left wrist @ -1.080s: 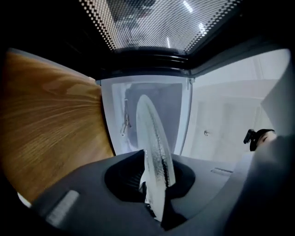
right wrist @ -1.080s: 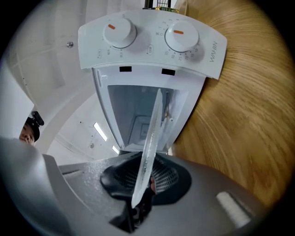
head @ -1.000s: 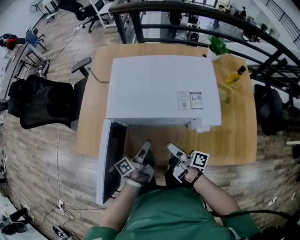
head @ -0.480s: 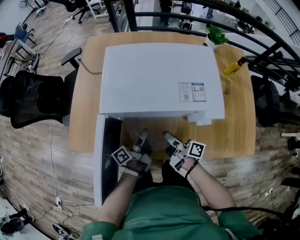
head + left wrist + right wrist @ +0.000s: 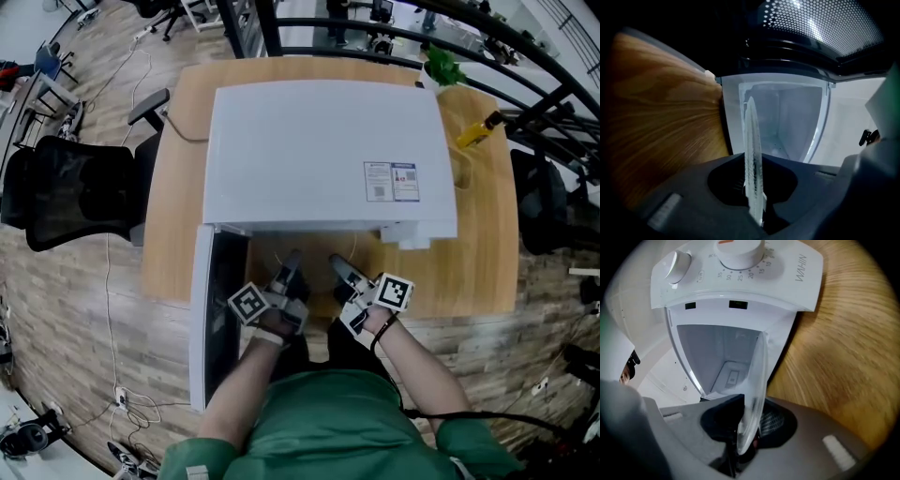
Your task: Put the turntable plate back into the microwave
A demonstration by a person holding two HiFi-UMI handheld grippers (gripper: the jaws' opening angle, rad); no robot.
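Head view bright, fisheye-bent edges; gripper views dim, dark-vignetted, foreground blurred

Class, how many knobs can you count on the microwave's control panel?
2, both in the right gripper view: a smaller knob at upper left, a larger dial beside it, cut off by the top edge. Others may lie out of frame.

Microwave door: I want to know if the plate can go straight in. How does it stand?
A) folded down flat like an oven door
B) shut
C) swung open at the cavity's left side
C: the head view shows the microwave door standing out toward the person at the left of the microwave, and the right gripper view looks into the open cavity.
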